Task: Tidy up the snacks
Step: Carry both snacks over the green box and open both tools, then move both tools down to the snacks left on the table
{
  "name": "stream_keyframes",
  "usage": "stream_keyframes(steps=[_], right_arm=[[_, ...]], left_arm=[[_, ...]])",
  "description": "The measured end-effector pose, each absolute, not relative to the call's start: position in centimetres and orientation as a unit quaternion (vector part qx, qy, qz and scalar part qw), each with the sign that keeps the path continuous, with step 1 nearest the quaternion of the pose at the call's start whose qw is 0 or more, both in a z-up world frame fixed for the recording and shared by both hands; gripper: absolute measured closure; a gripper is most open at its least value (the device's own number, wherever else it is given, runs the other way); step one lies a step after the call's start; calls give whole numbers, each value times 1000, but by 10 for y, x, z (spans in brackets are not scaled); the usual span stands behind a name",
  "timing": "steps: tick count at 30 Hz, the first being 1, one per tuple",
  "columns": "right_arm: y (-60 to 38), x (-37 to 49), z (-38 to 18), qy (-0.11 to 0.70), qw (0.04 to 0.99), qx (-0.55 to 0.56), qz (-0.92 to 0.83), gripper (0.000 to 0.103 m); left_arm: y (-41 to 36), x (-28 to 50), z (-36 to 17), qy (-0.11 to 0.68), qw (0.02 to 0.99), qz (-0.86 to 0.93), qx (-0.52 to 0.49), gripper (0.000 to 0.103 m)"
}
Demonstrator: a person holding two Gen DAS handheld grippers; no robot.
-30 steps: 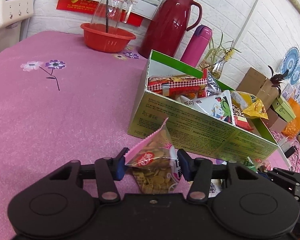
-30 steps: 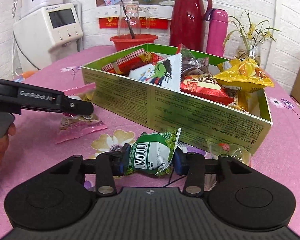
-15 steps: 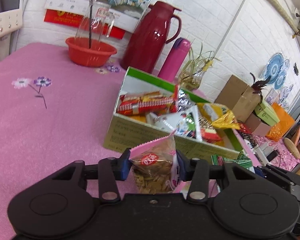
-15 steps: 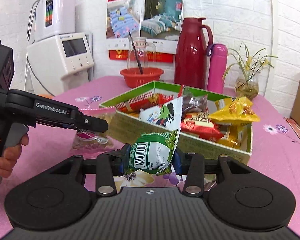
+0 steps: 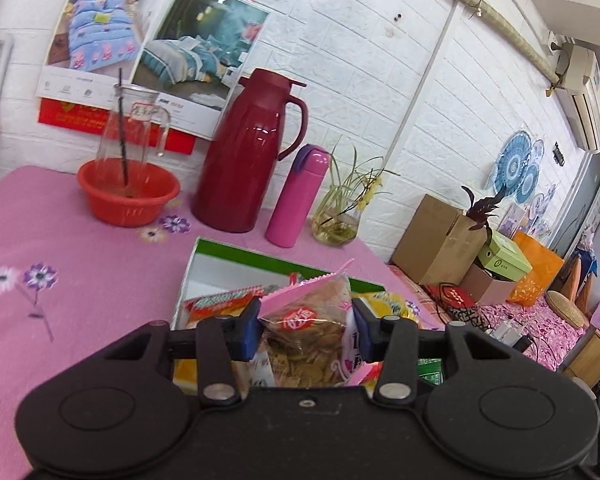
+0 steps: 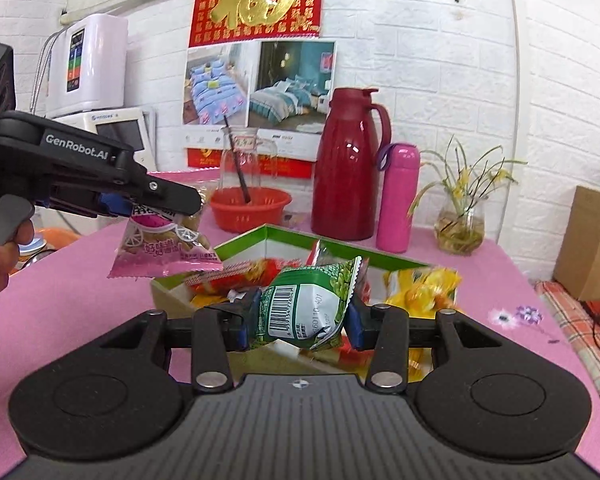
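**Both packets held up, box ahead and below**

Desk (image 5: 80,264): pink cloth with flower prints. A red basin, a red jug, a pink flask and a plant vase stand along the far wall, well clear of the work.

Box (image 6: 288,236): green-rimmed cardboard, open on top, near the middle of the desk. Already heaped with snacks: red packets on its left side, a yellow bag (image 6: 420,284) on its right. Its long axis seems to run left to right in the right wrist view. In both wrist views it lies ahead of and below the tongs.

Left tongs (image 5: 304,330): closed on a pink packet of biscuits (image 5: 312,320), pinched across its upper part. The right wrist view shows the packet (image 6: 164,248) hanging free beneath the tongs, off the desk, above and just outside the box's left corner.

Right tongs (image 6: 300,314): closed on a green packet (image 6: 304,308), barcode side facing the camera, the packet bulging between the pads. It sits over the box's near wall, lined up with the middle of the box.

Judgement: the right hand looks nearer a drop, its packet already over the contents. The left needs a short carry inward over the rim. Free room looks best at the left rear of the box, where bare white wall shows.
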State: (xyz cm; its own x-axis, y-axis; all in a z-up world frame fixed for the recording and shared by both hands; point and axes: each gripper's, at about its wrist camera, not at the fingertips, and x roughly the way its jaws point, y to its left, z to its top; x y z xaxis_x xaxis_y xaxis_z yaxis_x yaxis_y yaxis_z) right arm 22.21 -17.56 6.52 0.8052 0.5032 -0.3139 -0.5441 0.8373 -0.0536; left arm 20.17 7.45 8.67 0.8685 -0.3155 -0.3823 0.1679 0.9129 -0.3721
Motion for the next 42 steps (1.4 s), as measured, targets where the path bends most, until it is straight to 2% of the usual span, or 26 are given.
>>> stream_keyframes(steps=[9,10,11,12,13,14,22,30,42], right_arm=[[-157,276,66,107,959,-93,244,29],[-154,282,63,102,959,-101,243,27],[-151,287,58,101,958,-112,243,18],[-146,293,52,110,956,-132,239,8],[-142,296,47,121,954,-151,230,0],[-141,295,42,123,953,-164,223,0],[-154,276,44,120,953,-160,226,0],[-170,236,54,116,954,-115,253,0],[-206,174,42,138,950,-109,258,0]], left_arm=[[64,271,70,247,947,-129,-160,92],[63,277,65,250,947,-128,-154,87],[62,281,60,253,948,-124,-148,59],[63,284,54,256,948,-116,-146,36],[64,284,49,259,949,-106,-147,4],[66,282,45,256,949,-101,-152,0],[79,258,47,251,945,-90,-191,0],[73,195,63,245,947,-95,-185,0],[70,112,42,239,946,-92,-201,0]])
